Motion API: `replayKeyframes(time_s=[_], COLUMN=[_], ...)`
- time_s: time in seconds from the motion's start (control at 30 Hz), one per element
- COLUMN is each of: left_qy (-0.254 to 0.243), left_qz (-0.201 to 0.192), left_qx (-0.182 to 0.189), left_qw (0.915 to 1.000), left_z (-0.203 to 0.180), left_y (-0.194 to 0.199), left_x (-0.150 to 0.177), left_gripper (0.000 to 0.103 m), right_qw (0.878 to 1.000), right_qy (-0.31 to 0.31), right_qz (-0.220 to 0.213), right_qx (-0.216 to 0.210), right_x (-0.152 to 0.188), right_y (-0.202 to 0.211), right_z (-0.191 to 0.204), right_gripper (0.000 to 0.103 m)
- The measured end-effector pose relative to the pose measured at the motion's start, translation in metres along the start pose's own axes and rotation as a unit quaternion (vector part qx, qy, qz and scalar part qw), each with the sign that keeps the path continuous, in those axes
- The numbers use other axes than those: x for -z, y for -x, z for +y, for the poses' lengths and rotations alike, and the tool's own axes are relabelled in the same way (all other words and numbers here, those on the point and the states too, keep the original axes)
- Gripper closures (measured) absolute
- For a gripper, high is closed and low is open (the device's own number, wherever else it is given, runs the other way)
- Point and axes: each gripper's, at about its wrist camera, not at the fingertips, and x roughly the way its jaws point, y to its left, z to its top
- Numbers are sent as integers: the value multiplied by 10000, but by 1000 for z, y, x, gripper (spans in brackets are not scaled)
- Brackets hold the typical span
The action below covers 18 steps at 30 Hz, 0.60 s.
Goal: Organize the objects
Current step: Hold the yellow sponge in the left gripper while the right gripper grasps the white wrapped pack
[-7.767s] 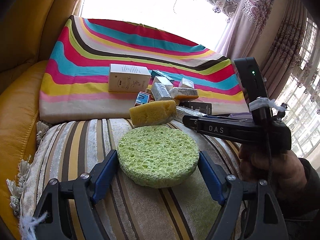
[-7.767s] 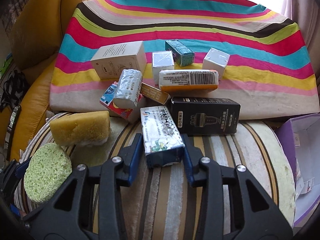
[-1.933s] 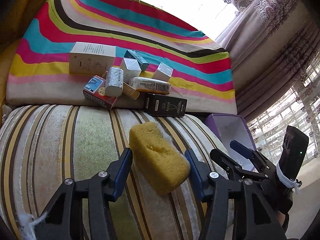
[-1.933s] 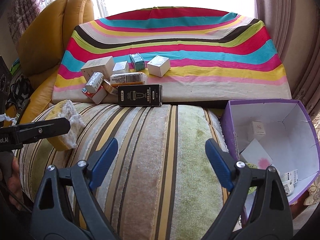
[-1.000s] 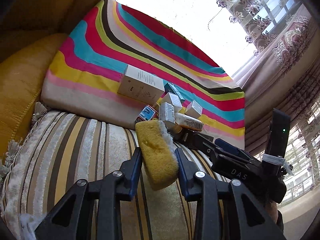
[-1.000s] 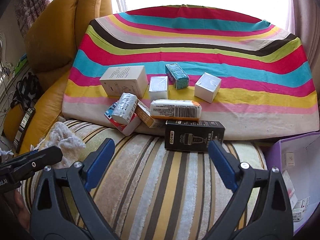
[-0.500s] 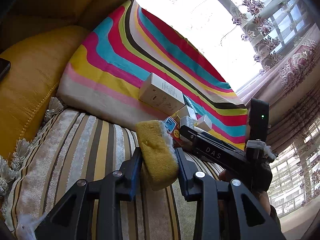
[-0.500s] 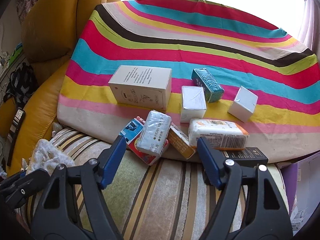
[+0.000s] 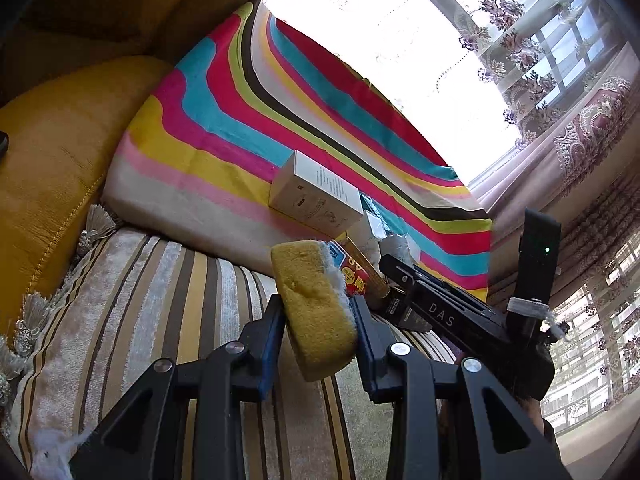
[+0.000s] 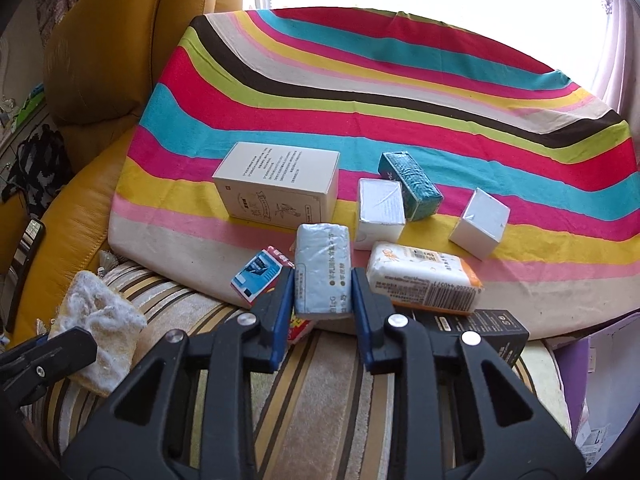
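Note:
My left gripper (image 9: 318, 316) is shut on a yellow sponge (image 9: 314, 308) with a white scrub side, held just above the striped cushion (image 9: 160, 320). From the right wrist view the same sponge (image 10: 100, 320) shows at lower left in the left gripper's black jaws. My right gripper (image 10: 322, 292) is shut on a pale blue wrapped packet (image 10: 322, 272), which lies on a red and blue box (image 10: 260, 274) at the cushion's far edge. Seen from the left wrist, the right gripper's body (image 9: 448, 312) reaches in from the right.
On the rainbow-striped cloth (image 10: 360, 100) lie a large white box (image 10: 276, 188), a small white box (image 10: 378, 212), a teal box (image 10: 412, 184), a white cube (image 10: 480, 224) and an orange-and-white pack (image 10: 424, 280). A black box (image 10: 480, 332) lies beside them. A purple box (image 10: 596, 380) stands at right.
My right gripper moved forward over the pile and its jaws went from wide open to shut on the pale blue packet. The left gripper kept the sponge and shifted slightly.

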Motion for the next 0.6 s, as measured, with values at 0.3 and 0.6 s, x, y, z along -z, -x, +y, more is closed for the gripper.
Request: replayKeyframes(time_s=[0.3, 0.6], left_qy=[-399, -888], left_qz=[113, 456], left_qx=[159, 380], left_qw=[9990, 9943], left_z=[-37, -89], left_y=[-14, -45], left_x=[-1, 8], left_gripper=[68, 68], right_qw=[9989, 9939], right_qy=[-414, -990], right_qz=[-230, -245], right_qx=[60, 412], right_x=[16, 50], right_y=[37, 66], right_z=[-44, -113], right_gripper=[71, 71])
